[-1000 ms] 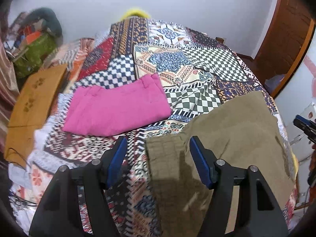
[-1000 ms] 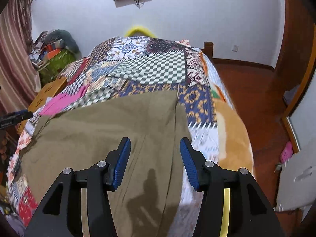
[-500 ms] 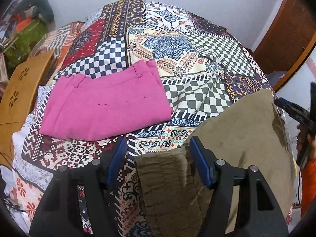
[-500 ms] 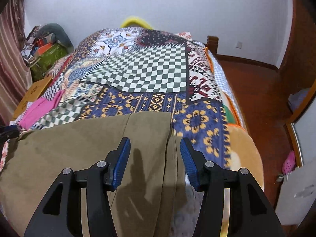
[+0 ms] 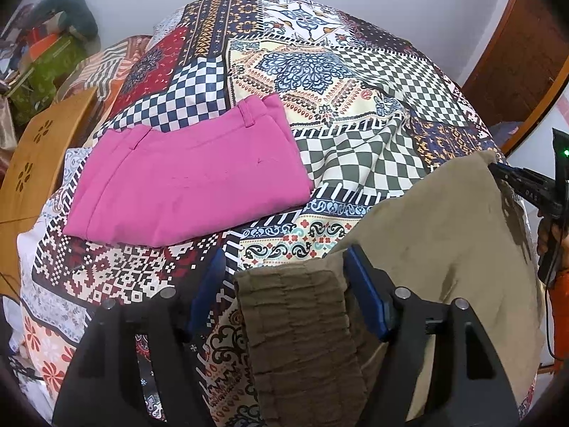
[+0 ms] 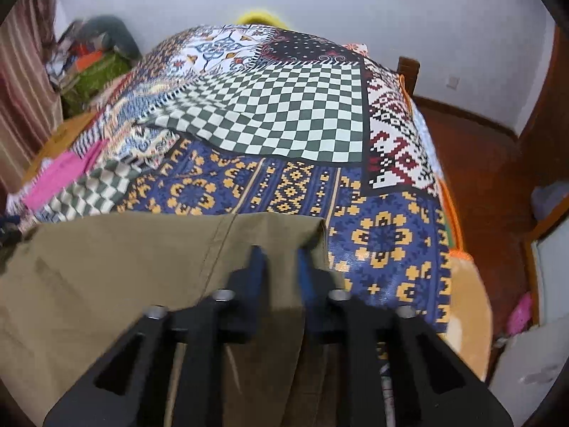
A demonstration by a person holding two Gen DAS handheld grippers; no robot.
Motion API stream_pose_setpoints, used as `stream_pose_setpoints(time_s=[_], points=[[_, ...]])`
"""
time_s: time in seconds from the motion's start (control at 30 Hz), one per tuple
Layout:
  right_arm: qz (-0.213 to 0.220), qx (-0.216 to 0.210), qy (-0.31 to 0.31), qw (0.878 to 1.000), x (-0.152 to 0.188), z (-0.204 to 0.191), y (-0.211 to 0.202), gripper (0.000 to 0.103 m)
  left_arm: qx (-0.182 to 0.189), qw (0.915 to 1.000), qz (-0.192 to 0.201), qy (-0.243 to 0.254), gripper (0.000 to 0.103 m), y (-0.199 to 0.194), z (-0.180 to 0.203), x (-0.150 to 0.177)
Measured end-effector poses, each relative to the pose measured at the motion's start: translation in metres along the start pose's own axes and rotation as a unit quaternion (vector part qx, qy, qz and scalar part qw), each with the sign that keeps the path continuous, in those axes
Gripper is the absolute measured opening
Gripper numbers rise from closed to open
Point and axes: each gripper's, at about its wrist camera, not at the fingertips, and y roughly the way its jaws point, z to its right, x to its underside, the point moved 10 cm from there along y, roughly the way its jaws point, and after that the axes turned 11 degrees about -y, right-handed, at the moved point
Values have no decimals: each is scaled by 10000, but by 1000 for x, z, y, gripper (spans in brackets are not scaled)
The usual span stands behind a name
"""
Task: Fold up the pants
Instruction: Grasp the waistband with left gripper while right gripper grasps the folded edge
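Olive-brown pants (image 5: pixel 444 242) lie across the near edge of the patchwork bed (image 5: pixel 320 71). Their ribbed elastic waistband (image 5: pixel 302 323) lies between the spread blue fingers of my left gripper (image 5: pixel 284 284), which is open. In the right wrist view the leg end of the same pants (image 6: pixel 124 270) lies flat, and my right gripper (image 6: pixel 281 267) has its blue fingers nearly together on the hem corner. The right gripper also shows at the right edge of the left wrist view (image 5: pixel 533 192).
Folded pink pants (image 5: pixel 188 174) lie on the bed to the left. A wooden table (image 5: pixel 32 163) stands beside the bed at left, with a pile of clothes (image 5: pixel 46 53) behind it. A wooden floor (image 6: pixel 490 163) and door are at right.
My right gripper has closed from wide open onto the pants hem. My left gripper stays open and has moved in, so the waistband lies further between its fingers.
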Motion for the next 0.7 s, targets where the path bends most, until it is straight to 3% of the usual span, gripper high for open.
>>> stream_pose_setpoints(time_s=[0.2, 0.4, 0.6, 0.67, 0.7], points=[[157, 449, -357, 9982, -2, 1, -8, 6, -215, 9994, 279, 33, 72, -4, -6, -5], [-27, 706, -759, 9946, -2, -2, 0, 6, -202, 9992, 355, 47, 72, -2, -10, -6], [-176, 563, -529, 9969, -1, 1, 4, 7, -177, 9995, 269, 19, 72, -8, -8, -9], [-302, 470, -383, 9977, 1, 4, -1, 20, -162, 9987, 468, 155, 72, -27, -2, -14], [-367, 414, -317, 9980, 2, 4, -4, 38, -143, 9980, 574, 215, 72, -36, 1, -16]])
